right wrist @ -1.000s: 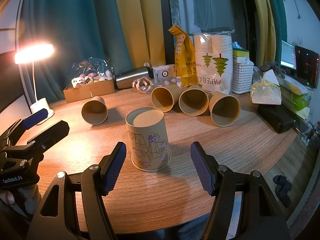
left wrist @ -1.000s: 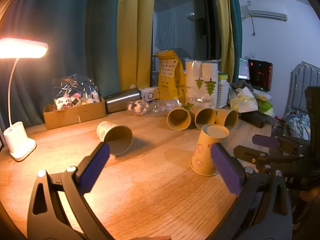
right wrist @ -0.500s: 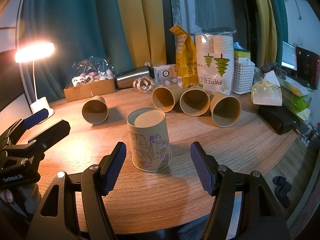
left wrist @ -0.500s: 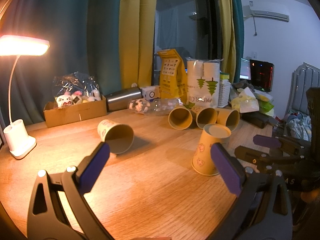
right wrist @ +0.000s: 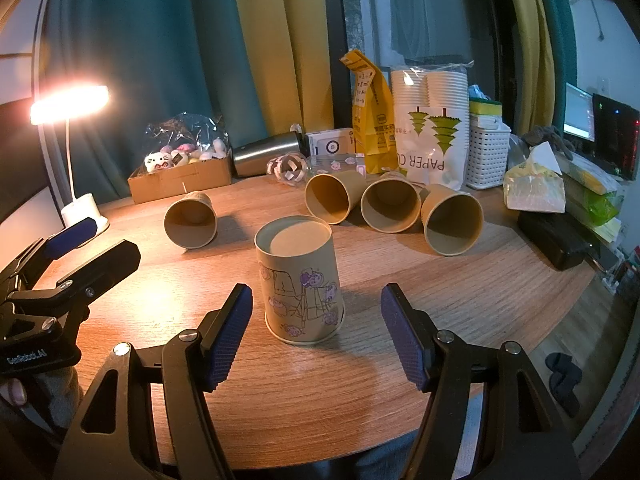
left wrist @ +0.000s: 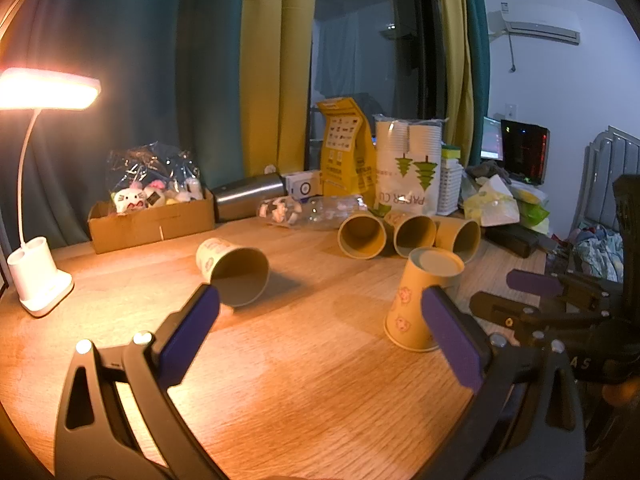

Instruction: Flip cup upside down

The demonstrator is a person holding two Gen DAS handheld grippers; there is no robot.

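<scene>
Left wrist view: the left gripper's (left wrist: 320,320) right-hand finger (left wrist: 452,336) is covering part of the cup's (left wrist: 420,296) lower wall. Cup (right wrist: 300,284) is standing mouth-down on the tabletop (right wrist: 480,300), just ahead of the right gripper (right wrist: 316,332), at 12 o'clock from its gap, touching neither finger. Both grippers' fingers are spreading wide, gripping nothing. Lamp (right wrist: 70,104) is glowing at 10 o'clock; four cups are lying sideways beyond.

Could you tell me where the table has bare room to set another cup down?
Bare wood lies between the lone sideways cup and the upside-down cup, and right of it below the three sideways cups. The back edge, by the paper cup pack, is crowded.
</scene>
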